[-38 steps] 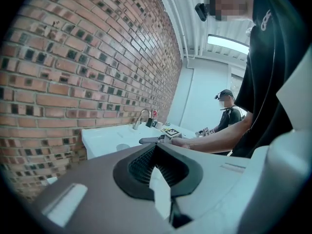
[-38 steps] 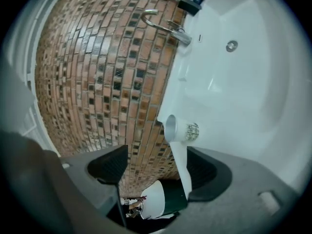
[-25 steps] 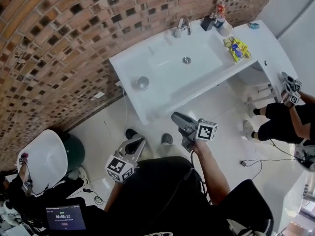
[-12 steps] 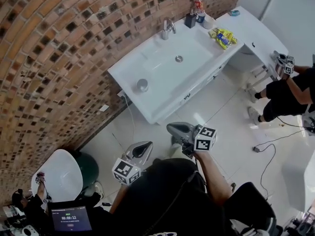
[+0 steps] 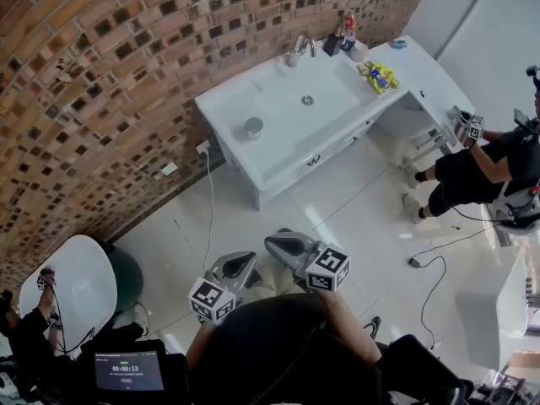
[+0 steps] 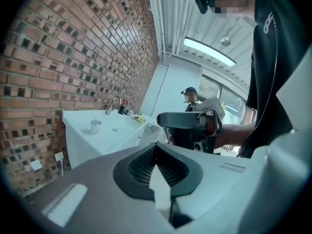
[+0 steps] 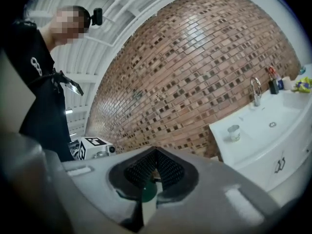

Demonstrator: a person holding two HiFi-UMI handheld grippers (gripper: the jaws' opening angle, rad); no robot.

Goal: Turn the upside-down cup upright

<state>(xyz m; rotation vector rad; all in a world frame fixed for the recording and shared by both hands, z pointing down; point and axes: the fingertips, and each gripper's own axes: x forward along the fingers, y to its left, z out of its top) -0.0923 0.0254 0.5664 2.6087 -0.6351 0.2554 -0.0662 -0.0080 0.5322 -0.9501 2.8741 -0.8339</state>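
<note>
A small metal cup (image 5: 253, 127) stands on the white sink counter (image 5: 228, 108), left of the basin; it also shows far off as the cup (image 6: 95, 126) and the cup (image 7: 234, 132). It is too small to tell which end is up. Both grippers are held close to my body, far from the counter over the floor. My left gripper (image 5: 246, 259) points toward the sink with its jaws together, as the left gripper (image 6: 156, 146) shows. Beside it, my right gripper (image 5: 271, 243) is shut with nothing held, seen as the right gripper (image 7: 155, 151).
On the counter are a faucet (image 5: 301, 45), bottles (image 5: 342, 36) and a yellow packet (image 5: 380, 76). A brick wall runs behind. Another person (image 5: 477, 163) stands at the right, and a cable (image 5: 430, 264) lies on the floor. A white round table (image 5: 72, 285) is at lower left.
I have backed away from the sink, which now sits farther off. Both grippers came back toward my body, and the right one has rolled about its own axis.
</note>
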